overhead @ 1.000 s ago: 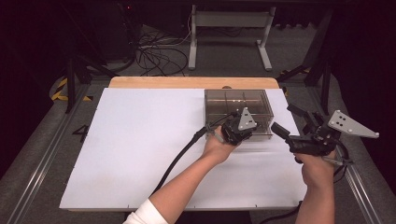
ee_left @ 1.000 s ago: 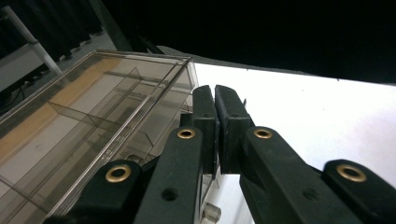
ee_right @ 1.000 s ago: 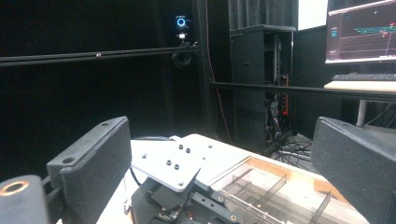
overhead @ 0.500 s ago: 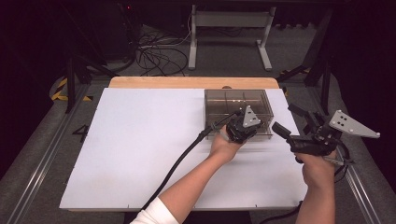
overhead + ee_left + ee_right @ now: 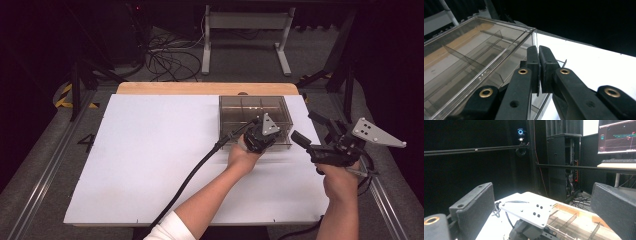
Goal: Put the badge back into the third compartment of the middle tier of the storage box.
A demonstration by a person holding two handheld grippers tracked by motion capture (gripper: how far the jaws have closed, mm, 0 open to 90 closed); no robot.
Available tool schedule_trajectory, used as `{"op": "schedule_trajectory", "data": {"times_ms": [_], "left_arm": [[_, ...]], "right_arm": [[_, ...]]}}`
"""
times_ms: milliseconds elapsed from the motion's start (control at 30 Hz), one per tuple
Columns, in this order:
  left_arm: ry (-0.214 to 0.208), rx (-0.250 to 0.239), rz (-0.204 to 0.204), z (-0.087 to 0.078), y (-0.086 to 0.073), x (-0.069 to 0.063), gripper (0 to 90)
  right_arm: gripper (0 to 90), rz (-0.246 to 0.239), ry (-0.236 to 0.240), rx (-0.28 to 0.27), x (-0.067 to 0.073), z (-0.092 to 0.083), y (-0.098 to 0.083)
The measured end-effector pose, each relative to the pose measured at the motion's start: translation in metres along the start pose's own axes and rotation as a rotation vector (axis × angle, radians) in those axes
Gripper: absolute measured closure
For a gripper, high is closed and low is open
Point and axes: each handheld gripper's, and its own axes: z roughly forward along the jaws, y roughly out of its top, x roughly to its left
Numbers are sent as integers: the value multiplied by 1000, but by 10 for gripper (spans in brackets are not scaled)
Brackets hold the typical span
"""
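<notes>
smoky clear box [image 5: 256, 111], black gripper [image 5: 539, 65], white tabletop [image 5: 150, 150]

One clear smoky plastic box with inner dividers [image 5: 255, 111] sits on one white-topped bench [image 5: 150, 165]. Two black two-jawed tongs are present: the left tongs [image 5: 256, 134] and the right tongs [image 5: 304, 131]. Two hands hold them.

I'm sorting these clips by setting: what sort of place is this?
Probably a lab recording rig: a white-topped table in a dark room, cables on the floor, a graph monitor, a frame-mounted camera.
</notes>
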Motion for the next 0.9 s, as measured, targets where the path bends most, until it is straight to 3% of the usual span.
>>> {"op": "schedule_trajectory", "data": {"times_ms": [700, 900], "left_arm": [[9, 79, -15, 13, -11, 3, 872], [1, 73, -16, 14, -11, 3, 855]], "right_arm": [[60, 4, -4, -3, -2, -2, 0], [60, 6, -5, -2, -3, -2, 0]]}}
